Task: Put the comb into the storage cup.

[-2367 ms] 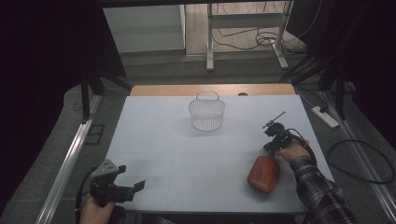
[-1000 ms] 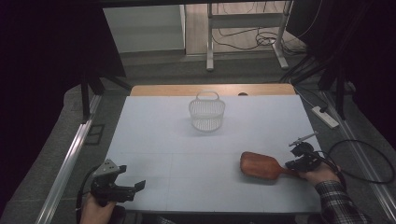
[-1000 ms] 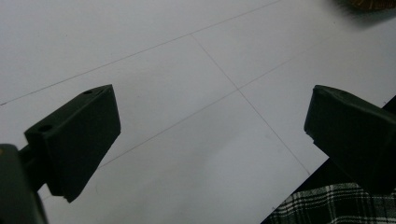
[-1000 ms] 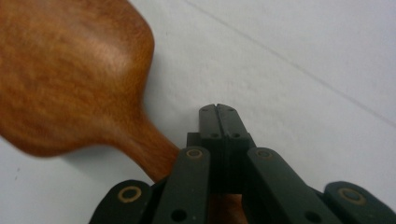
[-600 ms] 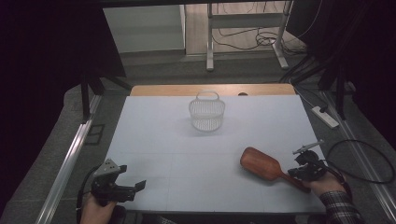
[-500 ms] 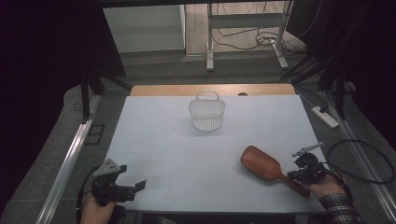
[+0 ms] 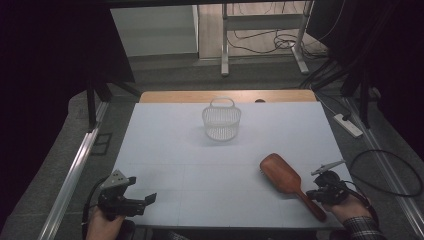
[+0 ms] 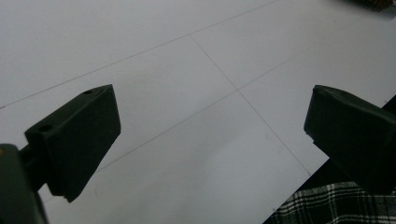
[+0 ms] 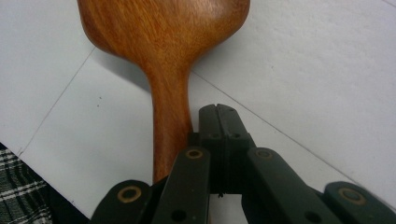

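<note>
A brown wooden hairbrush (image 7: 280, 172) lies flat at the front right of the white table (image 7: 175, 150), head toward the middle, handle toward the front right corner. My right gripper (image 7: 316, 194) sits beside the handle's end. In the right gripper view its jaws (image 9: 218, 116) are shut on each other, and the hairbrush handle (image 9: 170, 126) runs along their left side, touching them, not between them. My left gripper (image 7: 145, 200) rests at the front left edge, and its jaws (image 8: 210, 121) stand wide open over bare table.
A white wire basket (image 7: 221, 120) with a handle stands upright at the far middle of the table. A power strip (image 7: 350, 125) and a looped cable (image 7: 390, 170) lie on the floor to the right. A plaid sleeve (image 8: 317, 205) shows at the table's front edge.
The right gripper has drifted toward the front right corner. The hairbrush handle swung with it, from pointing right to pointing front right. The left gripper has stayed put.
</note>
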Tool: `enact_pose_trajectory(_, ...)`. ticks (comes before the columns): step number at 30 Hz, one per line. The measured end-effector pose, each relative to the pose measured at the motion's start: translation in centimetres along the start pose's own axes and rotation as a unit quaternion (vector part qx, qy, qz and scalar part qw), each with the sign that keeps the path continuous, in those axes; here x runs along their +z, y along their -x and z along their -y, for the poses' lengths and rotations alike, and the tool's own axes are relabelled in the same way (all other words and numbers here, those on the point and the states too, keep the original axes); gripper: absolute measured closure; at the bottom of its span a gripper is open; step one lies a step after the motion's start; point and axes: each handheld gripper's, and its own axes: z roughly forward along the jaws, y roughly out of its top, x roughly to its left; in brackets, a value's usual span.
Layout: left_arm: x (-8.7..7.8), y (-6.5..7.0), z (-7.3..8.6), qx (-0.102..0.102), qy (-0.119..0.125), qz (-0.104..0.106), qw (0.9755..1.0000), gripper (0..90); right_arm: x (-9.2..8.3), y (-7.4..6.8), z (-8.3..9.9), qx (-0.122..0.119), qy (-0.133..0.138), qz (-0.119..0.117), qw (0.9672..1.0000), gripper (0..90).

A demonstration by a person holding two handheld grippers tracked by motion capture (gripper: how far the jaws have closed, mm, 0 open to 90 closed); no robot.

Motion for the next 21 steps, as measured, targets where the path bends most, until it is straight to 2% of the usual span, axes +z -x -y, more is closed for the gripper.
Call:
enact_pose_trajectory(4,0.0,0.0,0.0,0.002,-0.001,0.0,1.0,3.6,-0.1,0.1,0.0,0.001,-0.002,0.004,1.0,89.8)
enact_pose_trajectory(8,0.0,0.0,0.0,0.001,-0.001,0.0,1.0,3.6,-1.0,0.2,0.1,0.007,0.02,0.017,0.9996,87.9)
enact_pose_trajectory(9,0.0,0.0,0.0,0.001,-0.001,0.0,1.0,3.6,-1.6,0.3,0.2,0.015,0.031,0.021,0.9992,82.1)
enact_pose_trajectory(12,0.0,0.0,0.0,0.002,-0.002,0.0,1.0,3.6,-2.0,0.3,0.4,0.024,0.037,0.024,0.9987,77.2)
enact_pose_trajectory(14,0.0,0.0,0.0,0.002,-0.001,0.0,1.0,3.6,-2.4,0.3,0.6,0.035,0.048,0.017,0.9981,68.7)
enact_pose_trajectory(15,0.0,0.0,0.0,0.002,-0.001,0.0,1.0,3.6,-2.4,0.3,0.6,0.035,0.048,0.017,0.9981,68.7)
enact_pose_trajectory(16,0.0,0.0,0.0,0.002,-0.001,-0.001,1.0,3.6,-2.6,0.0,0.6,0.033,0.052,0.018,0.998,57.9)
enact_pose_trajectory(17,0.1,0.0,-0.1,0.002,-0.001,-0.001,1.0,3.6,-2.6,0.0,0.6,0.033,0.052,0.018,0.998,57.9)
enact_pose_trajectory(20,0.1,0.0,-0.1,0.003,-0.002,-0.001,1.0,3.7,-2.6,-0.6,0.4,0.025,0.052,0.023,0.9981,45.7)
enact_pose_trajectory(21,0.1,0.0,-0.1,0.003,-0.002,-0.001,1.0,3.7,-2.6,-0.6,0.4,0.025,0.052,0.023,0.9981,45.7)
